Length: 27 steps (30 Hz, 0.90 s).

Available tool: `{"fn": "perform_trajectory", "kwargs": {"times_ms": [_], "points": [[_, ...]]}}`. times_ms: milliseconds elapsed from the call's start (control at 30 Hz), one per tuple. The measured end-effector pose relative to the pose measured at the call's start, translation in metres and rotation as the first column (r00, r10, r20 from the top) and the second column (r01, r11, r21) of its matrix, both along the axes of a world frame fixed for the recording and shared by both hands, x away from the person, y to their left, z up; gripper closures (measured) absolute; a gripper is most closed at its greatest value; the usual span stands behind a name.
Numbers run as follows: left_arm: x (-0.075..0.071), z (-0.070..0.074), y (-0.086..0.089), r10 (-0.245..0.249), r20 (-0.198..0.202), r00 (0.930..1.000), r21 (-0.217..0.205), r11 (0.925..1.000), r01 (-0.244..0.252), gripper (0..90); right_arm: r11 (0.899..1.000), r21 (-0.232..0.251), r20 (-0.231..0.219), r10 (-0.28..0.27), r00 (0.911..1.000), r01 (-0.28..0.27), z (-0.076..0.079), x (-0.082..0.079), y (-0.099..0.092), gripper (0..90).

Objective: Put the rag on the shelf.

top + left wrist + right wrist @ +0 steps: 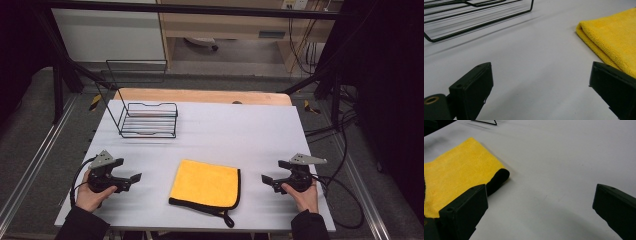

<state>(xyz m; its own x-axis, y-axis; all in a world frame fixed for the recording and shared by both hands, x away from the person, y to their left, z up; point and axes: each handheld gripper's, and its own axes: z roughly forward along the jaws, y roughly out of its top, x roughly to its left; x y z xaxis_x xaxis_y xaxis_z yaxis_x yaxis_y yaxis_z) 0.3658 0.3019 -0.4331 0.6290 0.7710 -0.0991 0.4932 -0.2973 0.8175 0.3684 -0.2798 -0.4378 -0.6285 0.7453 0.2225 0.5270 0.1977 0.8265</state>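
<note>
— Holding both tools wide open and empty, you keep the left tool (134, 178) and right tool (266, 180) apart?

— Yes. Your folded yellow towel (206, 184) lies on the bench (240, 130) between them, untouched.

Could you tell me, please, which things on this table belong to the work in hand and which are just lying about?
In the work:
- folded yellow cloth, lying between the two grippers
- left gripper, open, beside the cloth, not touching it
- right gripper, open, likewise apart from it

Lying about for now:
- black wire rack, far left of the table
</note>
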Motion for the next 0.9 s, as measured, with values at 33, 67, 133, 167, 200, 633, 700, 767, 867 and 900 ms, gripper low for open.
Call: {"fn": "perform_trajectory", "kwargs": {"times_ms": [33,67,133,167,200,633,700,767,867,900], "points": [[0.0,0.0,0.0,0.001,-0.002,1.0,0.0,1.0,-0.001,5.0,1.0,-0.003,-0.002,0.0,1.0,0.0,0.0,0.0,0.0,0.4],[0.001,-0.001,0.0,0.001,-0.005,1.0,0.006,1.0,-0.001,5.0,1.0,-0.003,-0.003,0.0,1.0,0.0,0.0,0.0,0.0,0.4],[0.0,0.0,-0.002,0.002,-0.002,1.0,0.008,1.0,-0.002,5.0,1.0,-0.002,-0.004,0.003,1.0,-0.003,0.0,-0.001,0.0,0.4],[0.0,0.0,-0.003,0.002,-0.001,1.0,0.007,1.0,-0.002,5.0,1.0,-0.001,-0.006,0.002,1.0,-0.002,0.0,-0.001,0.0,0.4],[0.0,0.001,-0.003,0.0,-0.001,1.0,0.008,1.0,0.0,4.9,1.0,0.0,-0.007,0.001,1.0,-0.001,0.0,-0.001,0.0,0.4],[-0.002,0.001,-0.024,-0.031,-0.018,0.9994,0.027,0.9991,0.032,4.8,1.0,-0.011,-0.018,0.009,0.9998,-0.01,0.0,-0.001,0.006,0.5],[-0.003,0.001,-0.028,-0.036,-0.02,0.9991,0.032,0.9988,0.037,5.0,1.0,-0.014,-0.022,0.012,0.9997,-0.012,0.0,0.0,0.007,0.4],[-0.004,0.001,-0.034,-0.038,-0.024,0.999,0.039,0.9985,0.039,5.6,1.0,-0.017,-0.025,0.01,0.9996,-0.01,-0.001,0.0,0.008,0.4],[-0.005,0.001,-0.042,-0.04,-0.037,0.9985,0.035,0.9985,0.041,6.7,1.0,-0.017,-0.025,0.009,0.9997,-0.01,0.0,0.0,0.009,0.4],[-0.005,0.001,-0.046,-0.04,-0.04,0.9984,0.037,0.9985,0.041,7.2,1.0,-0.022,-0.023,0.009,0.9997,-0.009,0.0,0.0,0.009,0.5]]}}
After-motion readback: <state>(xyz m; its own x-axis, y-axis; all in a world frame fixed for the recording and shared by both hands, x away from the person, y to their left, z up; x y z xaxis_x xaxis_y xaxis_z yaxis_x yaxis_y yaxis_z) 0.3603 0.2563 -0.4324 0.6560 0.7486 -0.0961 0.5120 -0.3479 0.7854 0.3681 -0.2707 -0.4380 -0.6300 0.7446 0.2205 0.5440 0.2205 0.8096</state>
